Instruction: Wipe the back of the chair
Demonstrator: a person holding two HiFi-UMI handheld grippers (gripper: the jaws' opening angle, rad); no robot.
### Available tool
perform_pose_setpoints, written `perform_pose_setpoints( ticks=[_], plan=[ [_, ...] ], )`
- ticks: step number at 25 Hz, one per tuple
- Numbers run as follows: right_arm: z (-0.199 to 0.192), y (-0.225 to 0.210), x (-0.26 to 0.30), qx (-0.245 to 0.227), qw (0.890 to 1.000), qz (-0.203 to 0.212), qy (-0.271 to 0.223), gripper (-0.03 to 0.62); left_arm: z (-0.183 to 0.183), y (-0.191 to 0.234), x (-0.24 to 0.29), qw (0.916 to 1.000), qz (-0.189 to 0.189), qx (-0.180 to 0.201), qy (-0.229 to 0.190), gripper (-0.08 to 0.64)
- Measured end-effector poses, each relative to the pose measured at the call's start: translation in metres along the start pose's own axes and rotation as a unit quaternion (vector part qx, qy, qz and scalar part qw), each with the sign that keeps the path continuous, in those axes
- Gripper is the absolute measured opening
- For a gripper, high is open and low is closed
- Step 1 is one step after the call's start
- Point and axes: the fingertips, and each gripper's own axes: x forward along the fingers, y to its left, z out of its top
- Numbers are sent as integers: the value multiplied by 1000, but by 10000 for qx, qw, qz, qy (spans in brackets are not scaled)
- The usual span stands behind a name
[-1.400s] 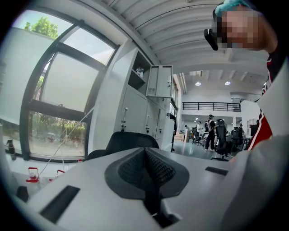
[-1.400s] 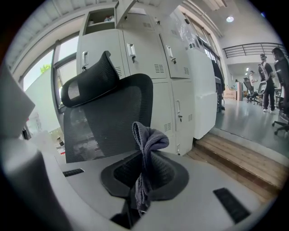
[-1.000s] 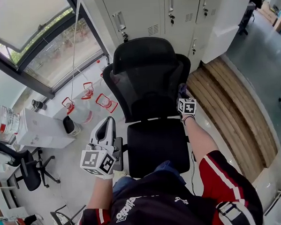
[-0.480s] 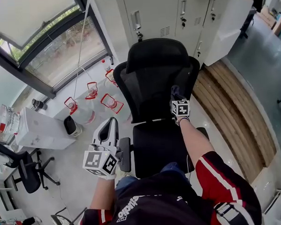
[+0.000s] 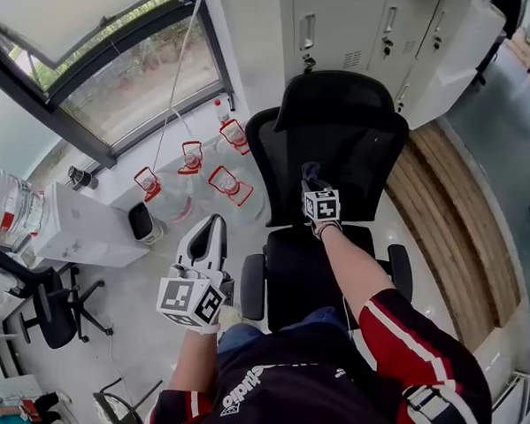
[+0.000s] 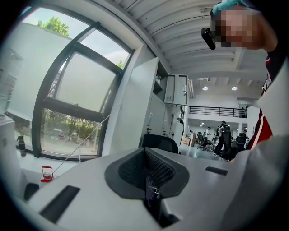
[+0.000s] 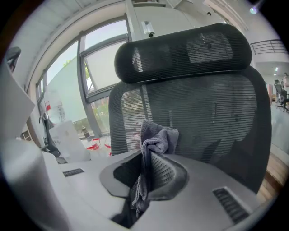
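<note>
The right gripper [image 7: 145, 169] pinches a soft, limp grey cloth [image 7: 156, 135] by its bunched fold, close before the office chair's mesh backrest [image 7: 212, 113], which probably gives under pressure. The left gripper [image 6: 146, 171] has its jaws together on nothing.

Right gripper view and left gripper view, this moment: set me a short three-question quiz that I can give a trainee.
1. True or false: the right claw is clamped on a grey cloth.
2. Which part of the chair fills most of the right gripper view?
A. the mesh backrest with the headrest above it
B. the wheels
C. the underside of the seat
3. Fill in the gap: the left claw is shut and holds ____.

Key: 1 true; 2 A; 3 nothing.
</note>
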Motion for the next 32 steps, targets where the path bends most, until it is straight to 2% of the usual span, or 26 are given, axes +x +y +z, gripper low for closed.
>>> perform_pose_setpoints(
  ticks=[6, 18, 24, 32],
  plan=[
    [6, 73, 37, -81, 9990, 435, 21, 58, 2, 41, -13, 9998, 193, -16, 43, 25],
    [-9, 168, 64, -407, 9906, 1300, 115, 58, 0, 80, -39, 9984, 557, -72, 47, 25],
    [-39, 171, 61, -324, 9897, 1365, 293, 58, -7, 78, -40, 9982, 576, -86, 128, 25],
    [-97, 135, 61, -210, 9913, 1115, 669, 57, -24, 77, -39, 9977, 562, -15, 382, 25]
  ],
)
